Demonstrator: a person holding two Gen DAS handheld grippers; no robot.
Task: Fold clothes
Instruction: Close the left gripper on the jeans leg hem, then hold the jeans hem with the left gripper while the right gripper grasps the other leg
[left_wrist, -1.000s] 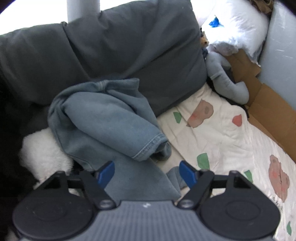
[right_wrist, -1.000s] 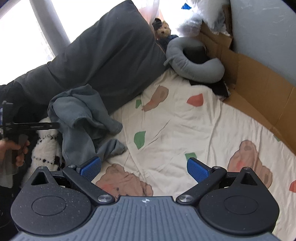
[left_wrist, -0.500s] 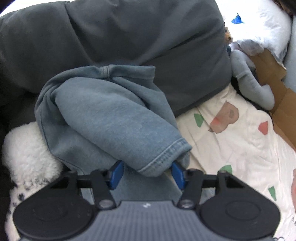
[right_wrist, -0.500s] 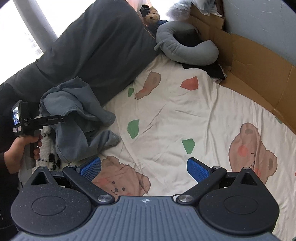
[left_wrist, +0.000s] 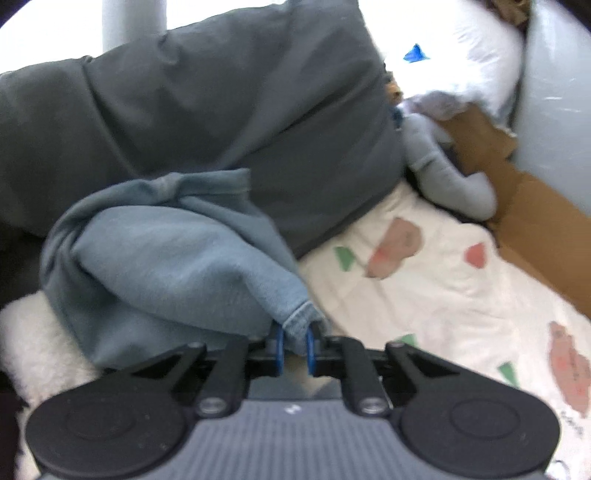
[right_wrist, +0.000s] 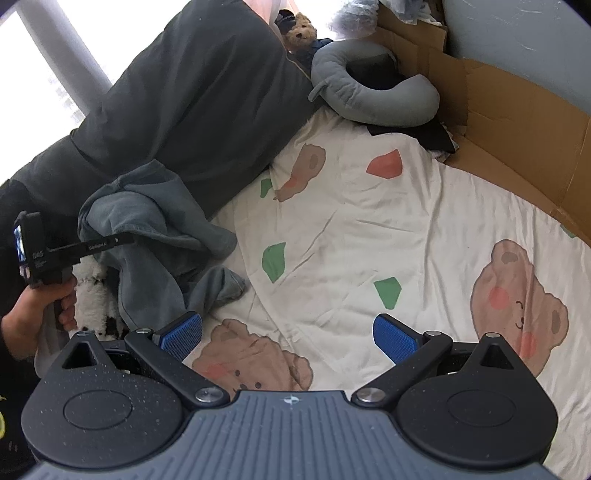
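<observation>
A crumpled blue-grey sweatshirt (left_wrist: 166, 258) lies heaped at the left of the bed, against a dark grey pillow (left_wrist: 221, 110). My left gripper (left_wrist: 294, 347) is shut on the ribbed cuff of one sleeve (left_wrist: 299, 319), which is pinched between the blue pads. From the right wrist view the same sweatshirt (right_wrist: 147, 218) sits at left, and a hand (right_wrist: 40, 314) holds the left gripper (right_wrist: 125, 240) against it. A second sleeve end (right_wrist: 225, 284) rests on the sheet. My right gripper (right_wrist: 289, 334) hangs open over the bear-print sheet (right_wrist: 369, 221), holding nothing.
A grey neck pillow (right_wrist: 373, 96) and a small teddy bear (right_wrist: 301, 27) lie at the head of the bed. Cardboard (right_wrist: 517, 122) lines the right wall. A white fluffy toy (left_wrist: 33, 347) sits under the sweatshirt's left side.
My left gripper went from open to shut, closing on the sleeve cuff after moving in over it. The right gripper stayed open and shifted only slightly over the sheet.
</observation>
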